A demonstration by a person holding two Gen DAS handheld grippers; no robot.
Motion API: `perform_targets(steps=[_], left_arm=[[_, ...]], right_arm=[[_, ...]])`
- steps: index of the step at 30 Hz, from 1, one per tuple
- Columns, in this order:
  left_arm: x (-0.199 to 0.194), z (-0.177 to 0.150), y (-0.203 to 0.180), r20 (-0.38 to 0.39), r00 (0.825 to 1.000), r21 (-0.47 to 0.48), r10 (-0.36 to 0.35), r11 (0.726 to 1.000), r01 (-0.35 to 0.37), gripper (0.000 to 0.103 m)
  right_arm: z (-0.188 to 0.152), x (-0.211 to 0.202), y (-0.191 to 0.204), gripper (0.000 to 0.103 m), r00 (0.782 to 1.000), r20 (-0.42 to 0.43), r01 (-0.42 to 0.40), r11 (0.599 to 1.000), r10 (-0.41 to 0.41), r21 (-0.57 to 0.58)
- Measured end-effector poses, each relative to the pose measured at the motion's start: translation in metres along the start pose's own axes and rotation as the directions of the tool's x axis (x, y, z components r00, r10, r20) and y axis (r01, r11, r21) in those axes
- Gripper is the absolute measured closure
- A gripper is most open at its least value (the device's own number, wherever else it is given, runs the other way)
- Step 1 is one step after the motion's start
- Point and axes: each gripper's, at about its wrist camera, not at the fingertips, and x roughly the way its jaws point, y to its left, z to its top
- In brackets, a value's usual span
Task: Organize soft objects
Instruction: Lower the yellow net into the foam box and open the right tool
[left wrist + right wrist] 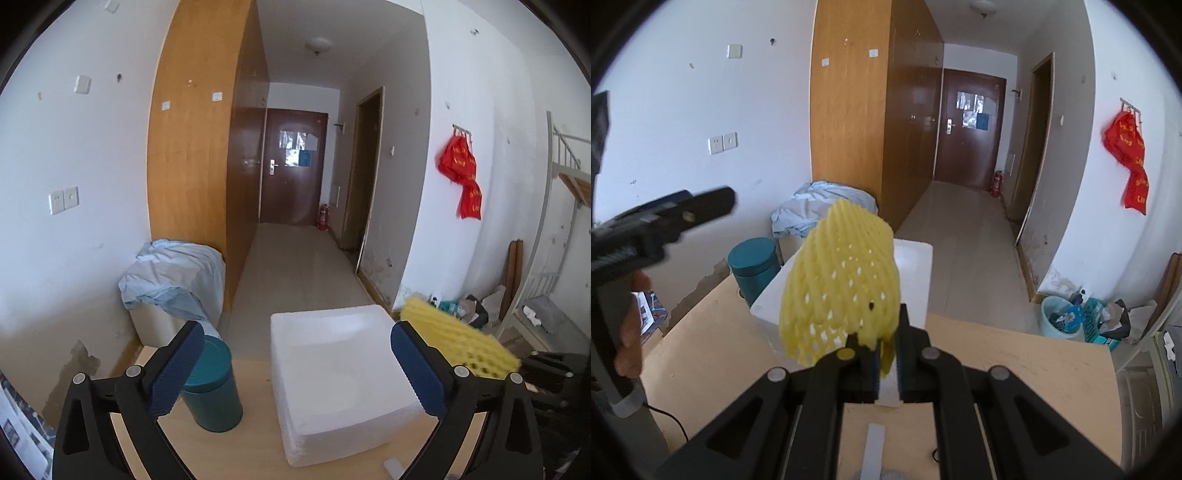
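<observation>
My right gripper [884, 354] is shut on a yellow foam net sleeve [842, 284] and holds it up above the near edge of a white foam box [914, 266]. The sleeve also shows in the left wrist view [458, 339], to the right of the white box [332, 365]. My left gripper [295, 369] is open and empty, its blue-padded fingers [177, 369] spread on either side of the box, above the wooden table [251, 435]. It appears at the left of the right wrist view [665, 218].
A teal lidded canister [212, 384] stands on the table left of the box, also in the right wrist view [753, 266]. A bin draped in pale blue cloth [173, 280] stands by the wardrobe. A bin with rubbish [1060, 317] sits on the floor at right.
</observation>
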Motion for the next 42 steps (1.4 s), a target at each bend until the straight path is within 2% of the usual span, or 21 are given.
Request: perform_targets(steps=[4,10,33,35,39,40,42], left_arm=[[-0.013,0.005,0.011,0.024,1.000,-0.047,-0.005,0.999,0.006,0.000],[-0.024,0.008,0.019,0.043,0.999,-0.068,-0.018,0.997,0.021,0.000],[-0.020,0.011,0.026,0.020,1.000,-0.120,0.002,0.993,0.001,0.000],[-0.019,0.011,0.027,0.021,1.000,-0.119,0.001,0.993,0.001,0.000],[-0.020,0.011,0.027,0.023,1.000,-0.116,-0.003,0.993,0.005,0.000],[-0.019,0.011,0.027,0.022,1.000,-0.116,-0.003,0.993,0.006,0.000],[-0.020,0.011,0.027,0.024,1.000,-0.116,-0.005,0.993,0.007,0.000]], right_arm=[[0.002,0.011,0.002,0.094,1.000,-0.021,-0.004,1.000,0.004,-0.001],[0.010,0.030,0.003,0.094,0.998,-0.062,-0.011,1.000,0.010,-0.013],[0.013,0.074,0.011,0.093,0.991,-0.134,-0.026,0.999,0.023,-0.022],[0.013,0.072,0.009,0.089,0.992,-0.127,-0.026,1.000,0.024,-0.013],[0.013,0.068,0.006,0.057,0.993,-0.116,-0.023,1.000,0.022,-0.009],[0.014,0.066,0.007,0.053,0.994,-0.106,-0.016,1.000,0.015,-0.012],[0.014,0.061,0.008,0.053,0.996,-0.092,-0.011,1.000,0.009,-0.017]])
